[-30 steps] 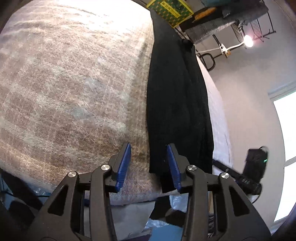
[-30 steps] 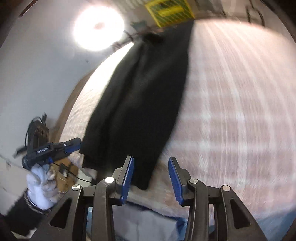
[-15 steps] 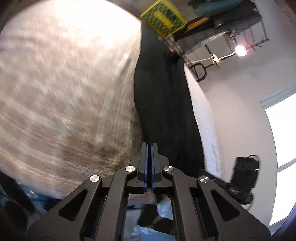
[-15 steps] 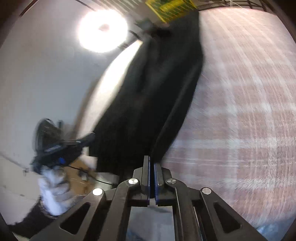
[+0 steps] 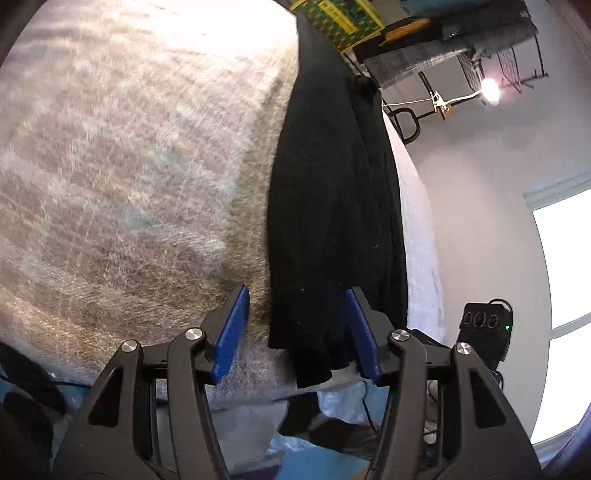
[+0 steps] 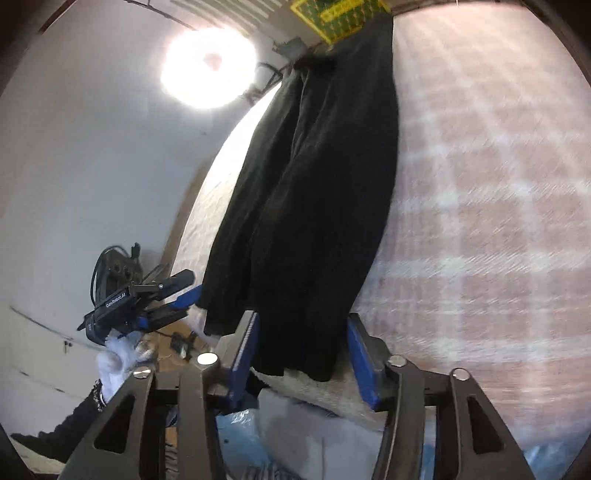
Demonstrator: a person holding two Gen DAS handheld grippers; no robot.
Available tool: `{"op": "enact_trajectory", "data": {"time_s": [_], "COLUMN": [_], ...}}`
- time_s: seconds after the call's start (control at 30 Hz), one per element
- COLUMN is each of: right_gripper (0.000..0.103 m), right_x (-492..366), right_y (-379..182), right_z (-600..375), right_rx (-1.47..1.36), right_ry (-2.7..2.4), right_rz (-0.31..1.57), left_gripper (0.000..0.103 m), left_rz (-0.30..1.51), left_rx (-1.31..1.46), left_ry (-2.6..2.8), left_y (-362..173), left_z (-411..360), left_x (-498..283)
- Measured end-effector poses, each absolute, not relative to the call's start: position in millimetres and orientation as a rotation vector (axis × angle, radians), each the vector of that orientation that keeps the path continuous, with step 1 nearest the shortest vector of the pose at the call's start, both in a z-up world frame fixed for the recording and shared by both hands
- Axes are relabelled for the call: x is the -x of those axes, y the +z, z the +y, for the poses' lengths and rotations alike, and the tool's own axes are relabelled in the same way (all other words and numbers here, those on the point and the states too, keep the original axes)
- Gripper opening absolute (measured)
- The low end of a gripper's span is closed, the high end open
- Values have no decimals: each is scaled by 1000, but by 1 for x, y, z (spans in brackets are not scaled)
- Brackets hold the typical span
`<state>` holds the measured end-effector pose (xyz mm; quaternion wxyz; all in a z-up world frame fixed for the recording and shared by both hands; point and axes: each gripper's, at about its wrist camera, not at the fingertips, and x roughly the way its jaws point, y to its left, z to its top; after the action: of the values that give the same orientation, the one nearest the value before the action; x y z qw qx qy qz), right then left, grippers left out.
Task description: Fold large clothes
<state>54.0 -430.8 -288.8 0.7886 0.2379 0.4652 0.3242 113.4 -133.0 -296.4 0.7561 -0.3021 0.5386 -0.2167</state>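
Closest in the left wrist view, the left claw [image 5: 297,325] has its two blue pads [image 5: 232,334] apart and they are opening, with the near end of the black garment [image 5: 332,206] showing between them but not squeezed. In the right wrist view the right claw [image 6: 301,349] is opening too, and the same dark hem [image 6: 295,363] hangs in the gap between its pads with nothing pinching it. The black garment [image 6: 310,192] is a long, narrow strip lying on a bed covered by a fuzzy checked blanket [image 5: 122,177], and its near end droops a little over the bed's edge. Off to the left of the right wrist view, a white-gloved hand [image 6: 116,360] holds the other claw (its jaws stand apart). Far back sit a yellow and green box [image 5: 338,16] and a bright lamp [image 5: 489,88].
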Motion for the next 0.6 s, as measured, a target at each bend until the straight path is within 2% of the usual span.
{"op": "enact_trajectory", "data": {"time_s": [0.03, 0.1, 0.13, 0.17, 0.23, 0.6], "right_gripper": [45, 36, 26, 18, 15, 11], "right_x": [-53, -55, -61, -64, -66, -72], "right_y": [-290, -291, -293, -296, -293, -253], "right_z": [-430, -422, -416, -409, -406, -438], "right_rx": [-510, -507, -504, -500, -505, -643], "right_ry": [708, 741, 754, 760, 762, 777], "right_rz": [985, 990, 1009, 1020, 1024, 909], "left_gripper": [51, 15, 11, 11, 10, 9], "left_rz": [1187, 1251, 1268, 1251, 1239, 1145], "left_rx": [640, 634, 612, 586, 574, 610], "left_ry": [-492, -519, -518, -511, -510, -565], "left_y": [-296, -302, -302, -300, -295, -244], "left_z": [-137, -148, -151, -154, -156, -172], "left_x": [-113, -113, -111, -109, -105, -110]}}
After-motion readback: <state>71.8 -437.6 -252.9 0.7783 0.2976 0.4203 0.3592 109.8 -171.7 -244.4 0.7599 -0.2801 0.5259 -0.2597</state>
